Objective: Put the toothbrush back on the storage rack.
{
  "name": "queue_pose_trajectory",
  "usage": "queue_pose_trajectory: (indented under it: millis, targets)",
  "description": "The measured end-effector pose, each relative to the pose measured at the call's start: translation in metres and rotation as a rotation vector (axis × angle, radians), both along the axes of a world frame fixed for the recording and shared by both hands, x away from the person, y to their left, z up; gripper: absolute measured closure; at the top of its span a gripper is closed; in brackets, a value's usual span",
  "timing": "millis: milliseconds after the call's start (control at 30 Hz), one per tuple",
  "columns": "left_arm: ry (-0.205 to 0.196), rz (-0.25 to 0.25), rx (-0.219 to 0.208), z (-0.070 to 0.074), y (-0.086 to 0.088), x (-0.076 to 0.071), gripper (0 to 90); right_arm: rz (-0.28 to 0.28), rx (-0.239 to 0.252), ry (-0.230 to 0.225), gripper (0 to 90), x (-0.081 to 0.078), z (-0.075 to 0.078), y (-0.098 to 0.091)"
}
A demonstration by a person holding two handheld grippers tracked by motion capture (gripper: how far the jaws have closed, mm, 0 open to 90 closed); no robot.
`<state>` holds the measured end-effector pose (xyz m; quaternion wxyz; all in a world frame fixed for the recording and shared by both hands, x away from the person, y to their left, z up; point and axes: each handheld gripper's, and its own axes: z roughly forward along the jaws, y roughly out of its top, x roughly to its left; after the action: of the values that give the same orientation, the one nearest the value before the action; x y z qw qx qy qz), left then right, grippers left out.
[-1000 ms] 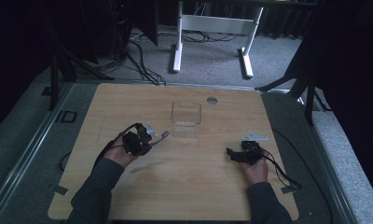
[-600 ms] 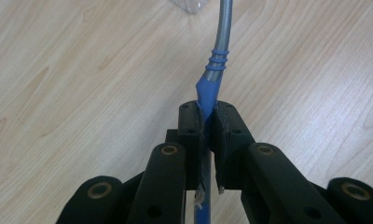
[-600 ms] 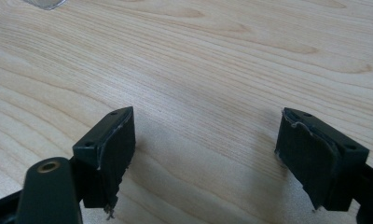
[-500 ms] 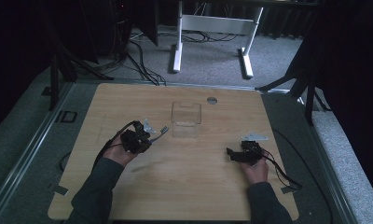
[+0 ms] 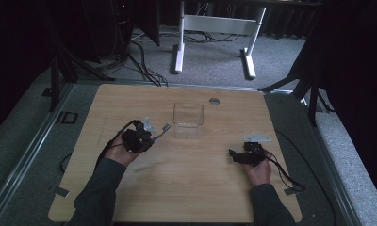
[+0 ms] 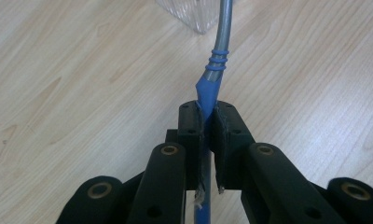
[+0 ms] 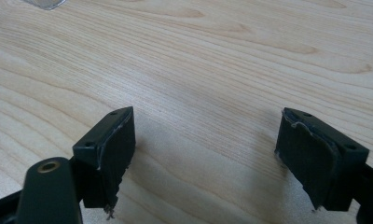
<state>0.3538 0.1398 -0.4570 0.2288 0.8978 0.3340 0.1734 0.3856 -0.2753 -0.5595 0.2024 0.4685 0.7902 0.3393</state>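
The left gripper (image 5: pixel 146 136) is clenched on the blue handle of a fork (image 6: pixel 216 56) (its grey tines point toward the far right), near the table's (image 5: pixel 186 188) middle. A clear plastic box (image 5: pixel 188 120) stands just beyond the tines. The right gripper (image 5: pixel 234 154), jaws spread wide, rests at the near right.

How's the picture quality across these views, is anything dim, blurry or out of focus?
High view: dim, with the surroundings nearly black, soft detail on the clear container. Left gripper view: bright and even, the blue-handled utensil sharp between the shut tongs. Right gripper view: well lit, the wood grain crisp, soft shadows beside the open tongs.
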Motion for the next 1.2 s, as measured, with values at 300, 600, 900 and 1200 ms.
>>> queue_pose_trajectory:
  millis: [300,600,900,1200]
  targets:
    - [-0.034,0.028,-0.03,0.004,0.002,0.0,82.2,0.0,0.0,0.0,19.3,0.0,0.0,0.0]
    - [-0.059,0.042,-0.057,0.007,0.003,0.0,82.3,0.0,0.0,0.0,19.3,0.0,0.0,0.0]
    - [-0.086,0.057,-0.087,0.009,0.002,0.0,82.3,0.0,0.0,0.0,19.3,0.0,0.0,0.0]
    - [-0.122,0.078,-0.131,0.012,0.004,0.002,82.3,0.001,0.001,0.0,19.3,0.0,0.0,0.0]
